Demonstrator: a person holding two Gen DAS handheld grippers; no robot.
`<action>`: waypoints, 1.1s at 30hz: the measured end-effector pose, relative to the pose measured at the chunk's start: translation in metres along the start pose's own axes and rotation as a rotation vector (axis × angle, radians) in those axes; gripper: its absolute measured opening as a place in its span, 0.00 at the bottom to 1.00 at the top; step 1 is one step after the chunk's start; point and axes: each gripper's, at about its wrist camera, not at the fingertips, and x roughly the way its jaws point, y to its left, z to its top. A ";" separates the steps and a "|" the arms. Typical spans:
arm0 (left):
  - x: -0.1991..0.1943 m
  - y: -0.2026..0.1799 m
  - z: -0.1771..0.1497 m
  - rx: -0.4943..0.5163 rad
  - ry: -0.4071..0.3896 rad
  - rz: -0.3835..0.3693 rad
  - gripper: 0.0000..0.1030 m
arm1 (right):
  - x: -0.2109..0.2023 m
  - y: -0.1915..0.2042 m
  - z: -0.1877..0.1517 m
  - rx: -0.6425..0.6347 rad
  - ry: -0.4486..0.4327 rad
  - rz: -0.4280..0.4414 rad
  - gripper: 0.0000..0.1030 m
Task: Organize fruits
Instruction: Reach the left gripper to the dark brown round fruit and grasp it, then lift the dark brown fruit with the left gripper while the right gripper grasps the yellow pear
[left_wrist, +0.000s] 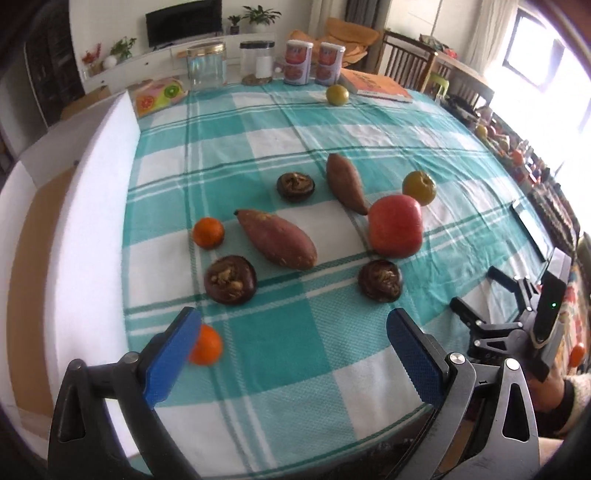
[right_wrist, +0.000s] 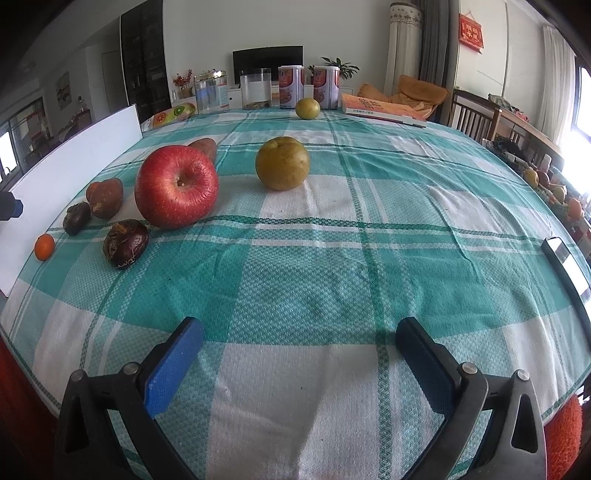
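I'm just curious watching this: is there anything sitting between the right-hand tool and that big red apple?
Nothing visible blocks it. In the right wrist view, only bare checked tablecloth lies between the open right tool and the red apple. A dark brown fruit sits just left of that path, near the apple's base.

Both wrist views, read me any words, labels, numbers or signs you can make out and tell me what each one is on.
None can be read with confidence.
Two cans: printed labels, too blurred.
Orange book: dark cover characters, too small.
Red wall hanging: gold characters, not legible.
Fruit-print box: pictures only, no visible text.
Glass jar: blank white label.
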 end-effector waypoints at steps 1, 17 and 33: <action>0.007 0.005 0.004 0.014 0.012 -0.002 0.98 | 0.000 0.000 0.000 0.000 0.001 0.000 1.00; 0.076 0.031 0.012 0.045 0.144 0.050 0.94 | -0.004 -0.001 -0.003 -0.007 0.017 0.006 1.00; 0.057 0.047 0.015 -0.067 0.064 0.019 0.49 | -0.019 -0.061 0.059 0.187 0.016 0.120 0.99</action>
